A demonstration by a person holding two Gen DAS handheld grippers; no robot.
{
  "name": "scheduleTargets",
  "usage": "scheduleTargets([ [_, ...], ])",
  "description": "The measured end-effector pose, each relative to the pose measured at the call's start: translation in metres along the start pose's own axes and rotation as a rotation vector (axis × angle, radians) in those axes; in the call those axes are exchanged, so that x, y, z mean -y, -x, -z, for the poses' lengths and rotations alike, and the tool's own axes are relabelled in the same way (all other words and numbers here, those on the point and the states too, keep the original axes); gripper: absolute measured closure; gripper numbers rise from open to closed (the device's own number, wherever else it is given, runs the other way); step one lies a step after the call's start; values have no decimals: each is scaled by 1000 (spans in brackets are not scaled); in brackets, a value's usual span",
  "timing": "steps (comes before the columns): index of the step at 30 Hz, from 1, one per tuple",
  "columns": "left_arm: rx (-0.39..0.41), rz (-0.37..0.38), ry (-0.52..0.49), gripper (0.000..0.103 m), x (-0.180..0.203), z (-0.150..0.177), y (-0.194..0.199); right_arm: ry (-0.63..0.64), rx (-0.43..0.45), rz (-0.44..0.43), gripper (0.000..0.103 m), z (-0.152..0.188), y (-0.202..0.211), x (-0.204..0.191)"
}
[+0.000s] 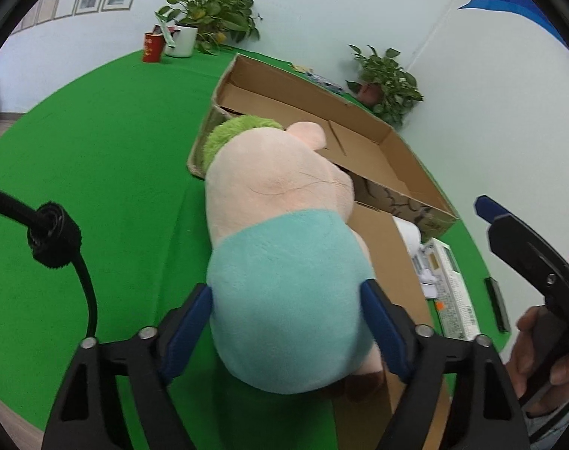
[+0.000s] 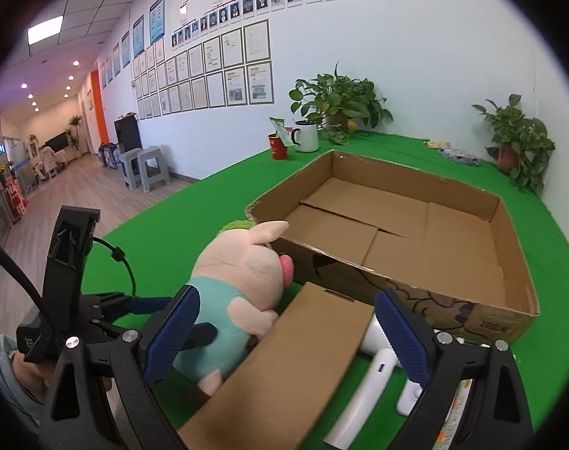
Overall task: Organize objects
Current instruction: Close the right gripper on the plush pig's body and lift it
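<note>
A plush pig with a teal body, pink head and green tuft lies on the green table, its head against the near wall of an open cardboard box. My left gripper is shut on the pig's teal body, with a blue pad pressed into each side. In the right wrist view the pig lies left of centre, before the box. My right gripper stands open over a flat cardboard flap, holding nothing. A hand holds it at the right edge of the left wrist view.
White devices and a white keypad item lie near the box's front right corner. A red cup, a white mug and two potted plants stand along the far edge by the wall. Green cloth spreads left of the box.
</note>
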State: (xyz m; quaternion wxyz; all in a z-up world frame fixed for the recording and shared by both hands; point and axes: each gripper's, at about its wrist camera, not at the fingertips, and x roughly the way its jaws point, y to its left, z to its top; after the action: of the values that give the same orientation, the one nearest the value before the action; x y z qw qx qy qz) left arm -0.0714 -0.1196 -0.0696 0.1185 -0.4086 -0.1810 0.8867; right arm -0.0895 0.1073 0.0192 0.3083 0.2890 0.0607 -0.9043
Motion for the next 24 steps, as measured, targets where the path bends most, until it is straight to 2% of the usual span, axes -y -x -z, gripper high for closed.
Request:
scheduleTargets([
  [5,-21,10,-17,38,5,-5,-1,-33,-10,-24,2,-2,0,-1],
  [9,-27,22,-26,44,8,-4,6,-75,-11,-55,1,-4,2,1],
  [16,-30,6,-43,47,6,-2,27,-76,-59,-93,1,-11,-11,-6],
  [24,-57,10,-42,48,-9,2,45,-151,-136,-180,1,-19,-41,-9],
])
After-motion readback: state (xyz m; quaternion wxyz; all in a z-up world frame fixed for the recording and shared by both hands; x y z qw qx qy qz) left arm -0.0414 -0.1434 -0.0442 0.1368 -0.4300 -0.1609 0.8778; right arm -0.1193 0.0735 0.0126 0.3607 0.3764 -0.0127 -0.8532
